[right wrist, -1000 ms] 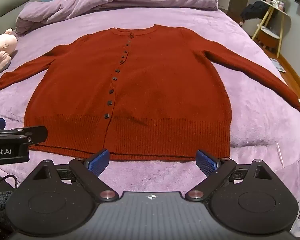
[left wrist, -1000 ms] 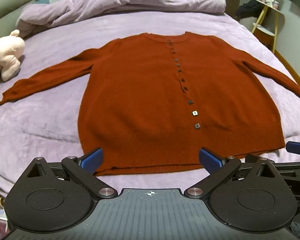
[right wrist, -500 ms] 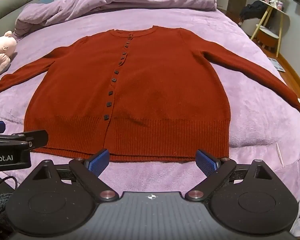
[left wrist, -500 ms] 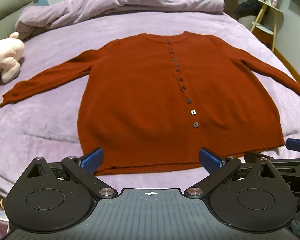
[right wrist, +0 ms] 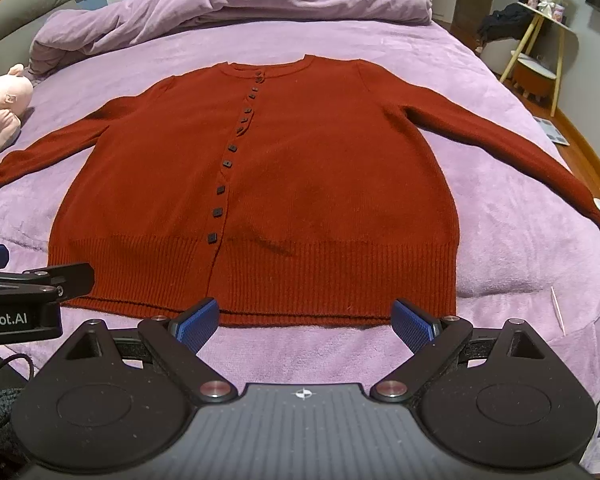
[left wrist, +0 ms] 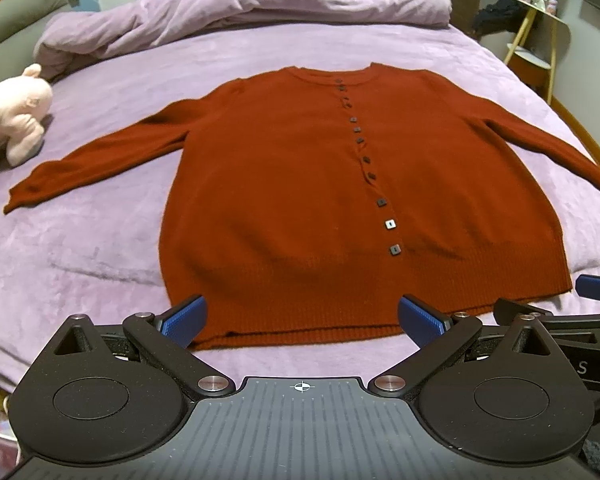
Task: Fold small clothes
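A rust-red buttoned cardigan (left wrist: 300,200) lies flat and face up on the purple bed, both sleeves spread out; it also shows in the right wrist view (right wrist: 284,184). My left gripper (left wrist: 302,320) is open and empty, its blue pads just short of the hem near the cardigan's left bottom corner. My right gripper (right wrist: 306,320) is open and empty at the hem near the right bottom corner. Each gripper shows at the edge of the other's view.
A rolled purple duvet (left wrist: 240,8) lies across the head of the bed (left wrist: 80,248). A pink plush toy (left wrist: 16,108) sits beside the left sleeve end. A yellow-legged side table (right wrist: 540,40) stands right of the bed. The bed's front edge is under the grippers.
Both grippers have drifted slightly; the cardigan sits a touch lower and closer in the views. The cardigan itself has not moved, and both grippers stay open.
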Demonstrator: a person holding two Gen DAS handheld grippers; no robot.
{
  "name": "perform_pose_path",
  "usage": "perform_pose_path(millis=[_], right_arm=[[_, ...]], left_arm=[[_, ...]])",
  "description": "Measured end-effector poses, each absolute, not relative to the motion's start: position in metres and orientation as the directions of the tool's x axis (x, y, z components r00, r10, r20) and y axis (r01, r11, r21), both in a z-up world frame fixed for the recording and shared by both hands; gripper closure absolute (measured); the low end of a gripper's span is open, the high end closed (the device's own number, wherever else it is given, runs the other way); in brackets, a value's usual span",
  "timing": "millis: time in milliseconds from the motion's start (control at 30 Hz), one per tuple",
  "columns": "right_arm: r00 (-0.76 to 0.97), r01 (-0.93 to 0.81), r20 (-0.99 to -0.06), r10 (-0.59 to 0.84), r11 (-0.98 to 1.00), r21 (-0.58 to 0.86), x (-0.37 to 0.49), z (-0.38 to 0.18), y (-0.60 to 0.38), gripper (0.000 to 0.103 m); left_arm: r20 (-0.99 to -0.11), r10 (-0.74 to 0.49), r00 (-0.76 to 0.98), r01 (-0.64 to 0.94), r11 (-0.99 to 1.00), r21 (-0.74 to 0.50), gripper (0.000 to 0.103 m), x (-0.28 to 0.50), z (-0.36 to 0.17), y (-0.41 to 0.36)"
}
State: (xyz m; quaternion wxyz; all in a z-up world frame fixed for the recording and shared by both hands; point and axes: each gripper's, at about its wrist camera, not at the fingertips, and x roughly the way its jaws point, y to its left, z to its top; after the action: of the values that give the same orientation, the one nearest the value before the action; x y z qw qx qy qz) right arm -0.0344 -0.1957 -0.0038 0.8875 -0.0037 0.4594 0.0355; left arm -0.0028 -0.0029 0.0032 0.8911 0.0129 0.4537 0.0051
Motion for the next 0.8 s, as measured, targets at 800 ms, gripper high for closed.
perform_pose_path(millis=[800], right_arm=[[0.582, -0.064, -0.811, 0.061, 0.998, 0.029, -0.0354, -0.0030, -0.1955, 0.009]], left_arm=[[-0.809, 0.022, 0.588, -0.009, 1.000, 0.020, 0.000, -0.0037, 0.0039, -0.0018]])
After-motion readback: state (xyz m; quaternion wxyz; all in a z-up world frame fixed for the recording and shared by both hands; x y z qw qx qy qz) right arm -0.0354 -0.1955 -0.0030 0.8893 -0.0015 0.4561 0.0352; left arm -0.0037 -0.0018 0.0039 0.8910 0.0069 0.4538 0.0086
